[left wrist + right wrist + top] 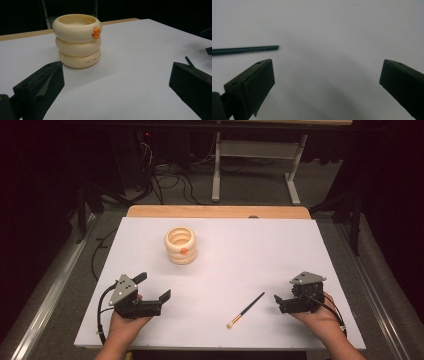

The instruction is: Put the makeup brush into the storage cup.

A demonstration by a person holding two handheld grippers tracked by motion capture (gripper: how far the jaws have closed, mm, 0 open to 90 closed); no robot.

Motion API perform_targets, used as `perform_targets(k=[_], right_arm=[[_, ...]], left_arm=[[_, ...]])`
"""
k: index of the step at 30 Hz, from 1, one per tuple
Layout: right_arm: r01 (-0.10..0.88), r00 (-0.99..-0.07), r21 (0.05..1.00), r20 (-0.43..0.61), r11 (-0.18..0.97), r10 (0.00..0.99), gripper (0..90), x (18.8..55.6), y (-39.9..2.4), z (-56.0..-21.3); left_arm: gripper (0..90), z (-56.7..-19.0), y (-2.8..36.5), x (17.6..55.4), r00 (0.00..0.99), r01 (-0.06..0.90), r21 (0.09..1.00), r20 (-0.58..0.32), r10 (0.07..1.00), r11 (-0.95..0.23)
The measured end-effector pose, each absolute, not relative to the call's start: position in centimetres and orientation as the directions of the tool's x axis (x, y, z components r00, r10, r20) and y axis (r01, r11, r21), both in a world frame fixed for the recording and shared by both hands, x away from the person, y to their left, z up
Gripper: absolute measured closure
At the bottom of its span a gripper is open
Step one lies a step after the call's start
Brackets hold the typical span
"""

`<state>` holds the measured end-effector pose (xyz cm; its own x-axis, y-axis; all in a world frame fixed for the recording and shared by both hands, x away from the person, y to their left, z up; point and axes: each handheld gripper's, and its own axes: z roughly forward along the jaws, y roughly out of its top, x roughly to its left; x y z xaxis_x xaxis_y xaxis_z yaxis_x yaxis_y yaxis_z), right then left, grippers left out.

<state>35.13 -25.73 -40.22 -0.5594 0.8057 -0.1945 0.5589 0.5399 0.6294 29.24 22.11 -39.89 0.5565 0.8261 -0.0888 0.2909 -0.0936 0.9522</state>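
A cream cup [181, 245] shaped like three stacked rings, with a small orange knob on its side, stands upright on the white table top [250, 250]. In the left gripper view the cup [77, 41] is ahead of the jaws, left of centre. A thin brush [246, 310] with a dark handle and pale orange tip lies flat near the front. My left gripper [153, 286] rests at the front left, open and holding nothing [115, 82]. My right gripper [282, 292] sits open just right of the brush; the handle end [244, 50] lies beyond its left jaw [327, 82].
A wooden strip [215, 212] borders the far edge of the table. Beyond it, on the floor, are cables and a white metal frame [255, 165]. Dark metal rails run along both sides.
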Motion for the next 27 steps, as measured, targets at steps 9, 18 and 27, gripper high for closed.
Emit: perform_targets(k=[9,18,27], right_arm=[[0.589,-0.626,0.539,-0.166,0.602,0.762,1.2,35.3,-24.7,-40.1],[0.570,-0.687,0.446,-0.202,0.690,0.698,1.2,35.2,-23.6,-39.6],[0.551,-0.737,0.381,-0.194,0.743,0.647,1.3,35.3,-22.7,-38.9]], left_arm=[[0.5,-40.0,22.1,29.2,0.560,0.294,0.950,-0.085,0.824,-0.102],[0.5,-40.0,22.1,29.2,0.562,0.293,0.951,-0.086,0.823,-0.101],[0.5,-40.0,22.0,29.2,0.568,0.291,0.951,-0.085,0.818,-0.103]])
